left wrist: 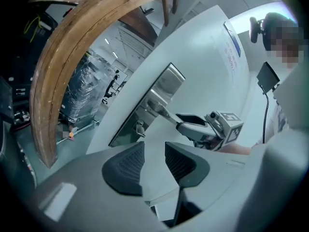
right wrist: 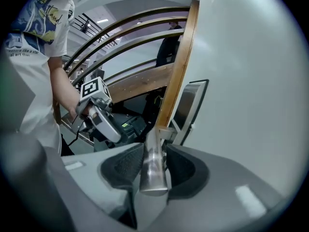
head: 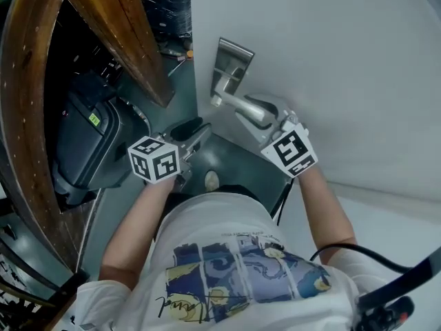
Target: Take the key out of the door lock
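- The small, hard key (left wrist: 139,128) sits in the lock plate (left wrist: 125,130), at 7 o'clock from the door handle (left wrist: 164,112).
- It looks light; pinch its head.
- Left gripper (left wrist: 154,159) fingers (left wrist: 126,166) are wide and empty; right gripper (right wrist: 154,167) fingers are wide around the door handle.

The head camera sits above the person and faces steeply down. It covers the white door (head: 331,61), its handle (head: 242,107), the lock plate (head: 231,61) and both grippers at middle range. The camera on the left gripper (head: 195,134) looks along its own jaws, close to level, and views the lock plate obliquely from a short way off. The camera on the right gripper (head: 267,116) looks along its jaws from very near; the handle fills the foreground and the lock plate stands behind it. All three views share the handle and the lock plate. Each gripper view also shows the other gripper.
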Motion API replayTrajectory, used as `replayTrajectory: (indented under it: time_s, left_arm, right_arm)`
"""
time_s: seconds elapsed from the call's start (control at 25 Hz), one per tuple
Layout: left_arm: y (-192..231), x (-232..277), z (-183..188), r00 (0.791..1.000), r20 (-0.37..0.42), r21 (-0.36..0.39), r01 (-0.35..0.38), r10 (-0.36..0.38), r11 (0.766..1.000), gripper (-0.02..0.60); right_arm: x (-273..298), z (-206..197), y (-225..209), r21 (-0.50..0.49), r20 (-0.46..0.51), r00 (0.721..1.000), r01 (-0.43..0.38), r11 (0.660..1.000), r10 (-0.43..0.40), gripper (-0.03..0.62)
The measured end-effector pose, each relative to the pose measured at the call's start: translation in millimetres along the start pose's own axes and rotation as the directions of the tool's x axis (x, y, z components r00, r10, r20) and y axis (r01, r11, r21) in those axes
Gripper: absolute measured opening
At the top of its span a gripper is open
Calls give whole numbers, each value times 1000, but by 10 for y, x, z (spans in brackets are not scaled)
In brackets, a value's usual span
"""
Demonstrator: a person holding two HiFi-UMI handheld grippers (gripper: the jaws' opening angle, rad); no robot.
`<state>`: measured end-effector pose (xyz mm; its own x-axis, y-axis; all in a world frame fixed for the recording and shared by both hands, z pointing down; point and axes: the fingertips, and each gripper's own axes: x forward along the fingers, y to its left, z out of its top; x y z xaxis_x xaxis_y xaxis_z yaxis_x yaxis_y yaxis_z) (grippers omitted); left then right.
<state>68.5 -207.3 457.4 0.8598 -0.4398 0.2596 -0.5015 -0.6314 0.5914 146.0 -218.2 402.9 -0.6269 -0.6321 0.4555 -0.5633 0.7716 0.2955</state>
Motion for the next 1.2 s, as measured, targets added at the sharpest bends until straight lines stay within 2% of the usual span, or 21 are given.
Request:
replayTrajectory:
  time_s: [0.32,0.52,0.72,0.88,1.0,1.12,1.2]
  left_arm:
    - [183,276,76,997,79,-166,0,13,986,147]
    - [285,428,85,992,122,-289,31,5,957,158]
    - [362,548,103,981,191,-451,111,-25,886,166]
    - [362,642,115,969,242,-563,181,-49,806,155]
    - [381,686,129,958,277,-594,226,-67,772,128]
    - [328,706,153,947,310,-648,273,-81,711,82]
    - [304,709,169,939,330,-659,299,-92,690,53]
  right_arm:
    - [-12,15,32,25,47,999,-10,1000,9,118]
    - [-9,12,39,7,55,998,-30,1000,30,117]
    - [-7,21,44,-2,52,998,-37,999,37,117]
    - [-10,17,49,12,47,998,-34,999,33,117]
    - [-16,28,50,7,49,998,-37,999,37,117]
    - [-23,55,50,-3,48,998,-42,999,42,117]
    - [-28,59,53,-5,47,998,-41,999,42,117]
